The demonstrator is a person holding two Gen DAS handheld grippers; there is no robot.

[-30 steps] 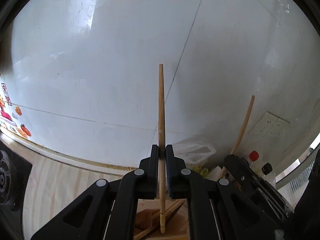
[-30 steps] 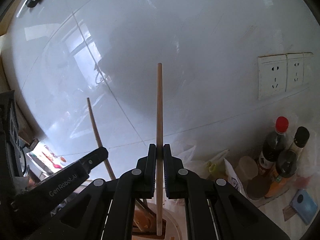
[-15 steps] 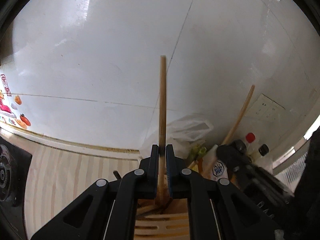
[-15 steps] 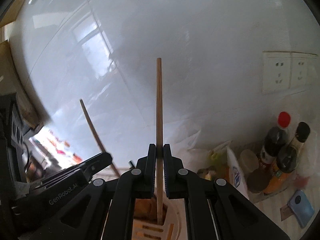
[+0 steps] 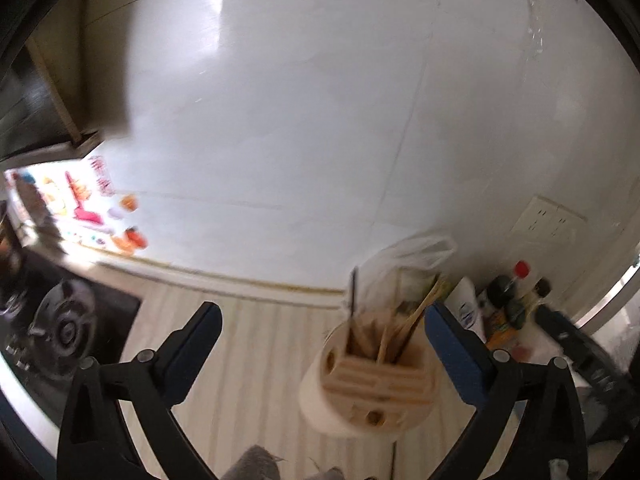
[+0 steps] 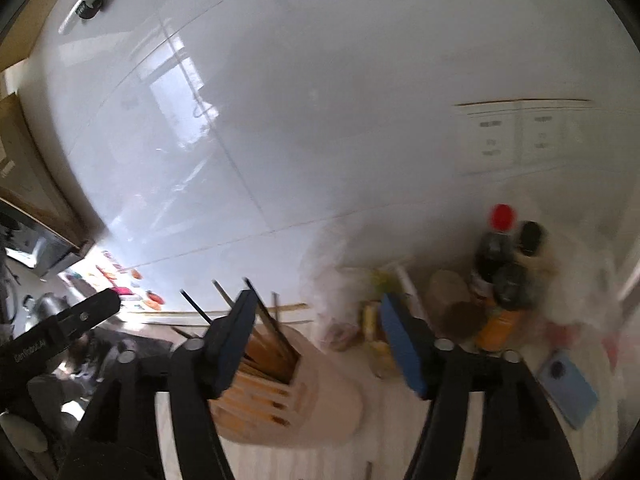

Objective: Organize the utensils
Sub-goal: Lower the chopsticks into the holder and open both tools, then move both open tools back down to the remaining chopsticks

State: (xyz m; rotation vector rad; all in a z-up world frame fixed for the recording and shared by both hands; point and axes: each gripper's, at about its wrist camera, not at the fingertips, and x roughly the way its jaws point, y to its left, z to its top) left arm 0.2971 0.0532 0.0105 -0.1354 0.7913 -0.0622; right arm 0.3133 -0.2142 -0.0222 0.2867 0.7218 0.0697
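A beige utensil holder (image 5: 360,392) with a slotted top stands on the striped counter. Several wooden and dark chopsticks (image 5: 404,328) stand in it. My left gripper (image 5: 320,344) is open and empty, its jaws wide apart, above and in front of the holder. In the right wrist view the holder (image 6: 304,396) sits low and left, with chopsticks (image 6: 264,332) sticking up behind my left finger. My right gripper (image 6: 320,332) is open and empty above it. The left gripper's finger (image 6: 68,324) shows at the left edge.
Sauce bottles (image 6: 496,256) and a plastic bag (image 5: 408,256) stand at the back right by the tiled wall. A gas stove (image 5: 60,328) lies at the left. A blue card (image 6: 568,392) lies on the right. Wall sockets (image 6: 516,136) are above the bottles.
Both grippers were shut on one wooden chopstick each, held upright over the holder. Both have opened and drawn back; the chopsticks now stand in the holder.
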